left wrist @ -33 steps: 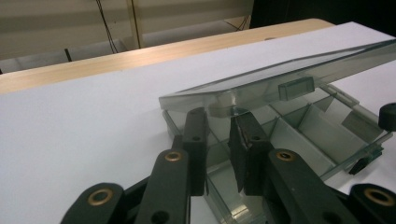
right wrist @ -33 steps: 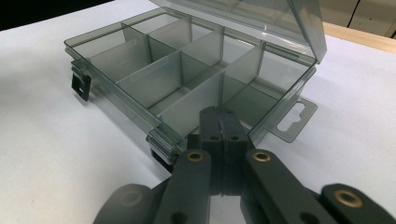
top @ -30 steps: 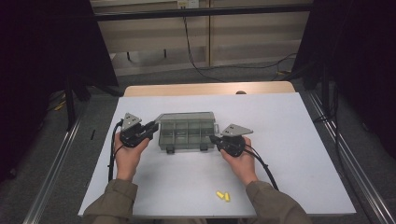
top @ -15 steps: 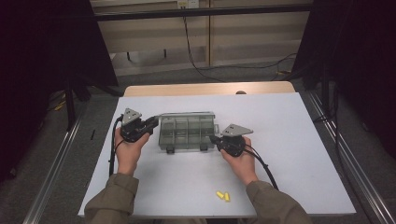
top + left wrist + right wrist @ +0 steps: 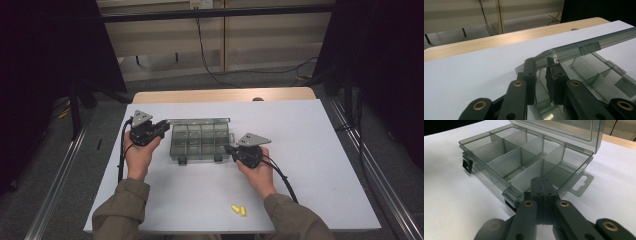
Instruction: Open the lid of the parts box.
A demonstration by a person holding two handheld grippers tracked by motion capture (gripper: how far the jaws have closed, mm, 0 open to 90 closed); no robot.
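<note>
Two small yellow pieces (image 5: 238, 209) lie nearest on the white table (image 5: 320, 165). Farther, the right gripper (image 5: 541, 185), jaws pressed together, touches the right wall of the smoky clear plastic compartment box (image 5: 200, 142) at mid-table. The left gripper (image 5: 543, 65) pinches its raised lid (image 5: 584, 45). No readable writing.

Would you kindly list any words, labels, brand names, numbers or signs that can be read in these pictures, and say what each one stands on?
None: no readable text shows in any view.
The smoky clear compartment box and its lid bear no legible print.
The left gripper, the right gripper and the two small yellow pieces on the white table show no markings.
</note>
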